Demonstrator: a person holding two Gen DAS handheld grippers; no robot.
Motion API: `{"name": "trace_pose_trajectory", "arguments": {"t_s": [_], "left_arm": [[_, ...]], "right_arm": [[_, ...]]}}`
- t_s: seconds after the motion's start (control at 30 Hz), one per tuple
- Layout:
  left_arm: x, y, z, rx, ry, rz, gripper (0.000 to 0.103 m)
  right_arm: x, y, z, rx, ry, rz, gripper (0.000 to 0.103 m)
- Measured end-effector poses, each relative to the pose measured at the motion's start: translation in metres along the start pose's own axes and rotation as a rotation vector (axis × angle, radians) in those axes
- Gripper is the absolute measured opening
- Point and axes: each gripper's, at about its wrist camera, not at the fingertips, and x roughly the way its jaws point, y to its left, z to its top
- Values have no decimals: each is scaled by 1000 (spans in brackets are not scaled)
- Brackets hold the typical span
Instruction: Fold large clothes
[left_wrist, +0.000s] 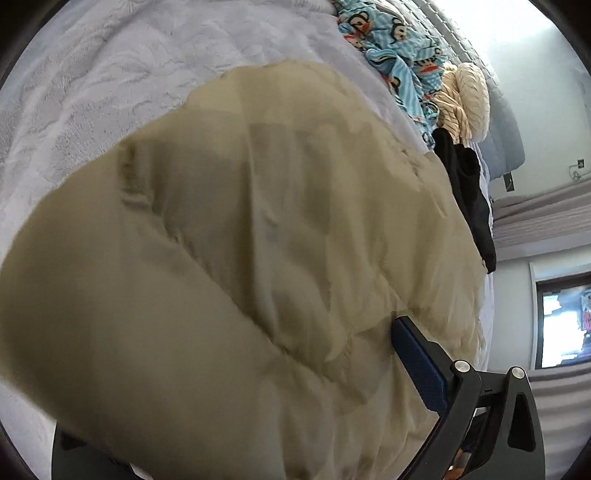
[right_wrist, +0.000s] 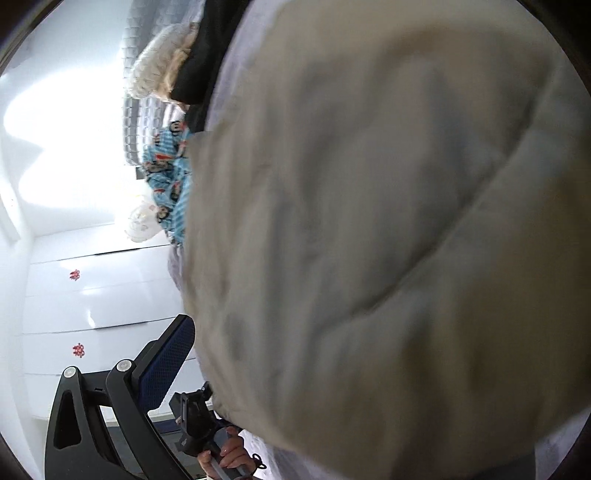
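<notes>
A large beige padded jacket (left_wrist: 240, 258) fills most of the left wrist view, lifted over a pale lilac bed cover (left_wrist: 92, 92). My left gripper (left_wrist: 280, 417) is shut on the jacket; only its right blue-padded finger (left_wrist: 417, 365) shows, the other is hidden under the cloth. In the right wrist view the same jacket (right_wrist: 388, 240) covers most of the frame. My right gripper (right_wrist: 266, 373) is shut on it; only its left blue-padded finger (right_wrist: 166, 365) shows. The other hand and its gripper handle (right_wrist: 207, 432) show below the jacket.
A blue cartoon-print garment (left_wrist: 399, 55), a cream knit item (left_wrist: 465, 99) and a black garment (left_wrist: 469, 192) lie along the bed's far edge. White drawers (right_wrist: 99, 306) stand beside the bed. A window (left_wrist: 565, 325) is at the right.
</notes>
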Motion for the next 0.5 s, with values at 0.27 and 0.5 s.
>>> {"name": "trace_pose_trajectory", "arguments": {"t_s": [0.27,0.5], "left_arm": [[-31,-37,-8,231,-74,19,20],[-74,-69,-20,429,-99,-45,19]], "right_arm": [[-1,-8,0,84,-35,-29,37],[-28,16,-19,-1,-101,-20,22]]}}
